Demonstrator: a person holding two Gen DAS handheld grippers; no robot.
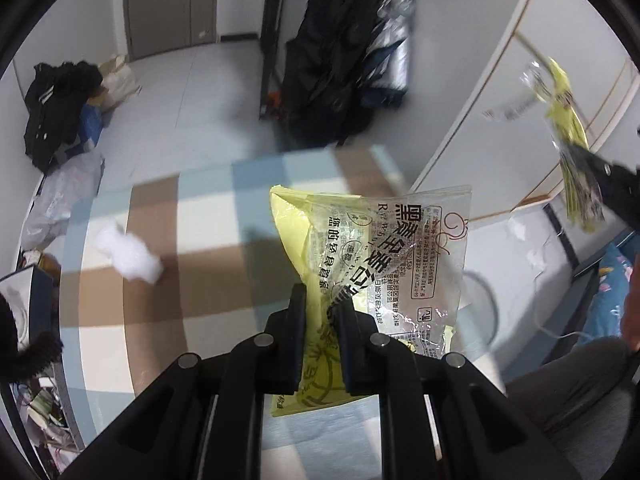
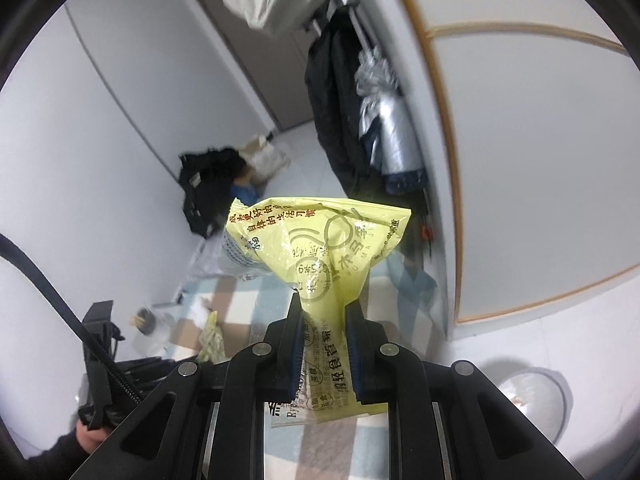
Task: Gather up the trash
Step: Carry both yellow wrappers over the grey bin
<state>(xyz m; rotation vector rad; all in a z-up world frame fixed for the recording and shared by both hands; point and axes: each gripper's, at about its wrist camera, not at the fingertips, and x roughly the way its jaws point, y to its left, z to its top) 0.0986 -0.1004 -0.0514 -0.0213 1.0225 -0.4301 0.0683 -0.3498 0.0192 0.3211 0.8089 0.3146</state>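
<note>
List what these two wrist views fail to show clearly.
- Left wrist view: the lower part of the yellow wrapper is hidden between the left gripper fingers.
- Left wrist view: the second wrapper in the right gripper is motion-blurred; its print is unreadable.
- Right wrist view: the grey bin is cut off by the lens edge; its contents are unclear.
- Right wrist view: small items on the checked tablecloth are too blurred to identify.

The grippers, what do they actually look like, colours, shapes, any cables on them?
Both the left gripper and the right gripper are matte black, angular linkage frames with round silver pivot pins. Their flat fingers carry ribbed blue pads on the inner faces. A black braided cable crosses the right wrist view's left side. No markings are visible.
</note>
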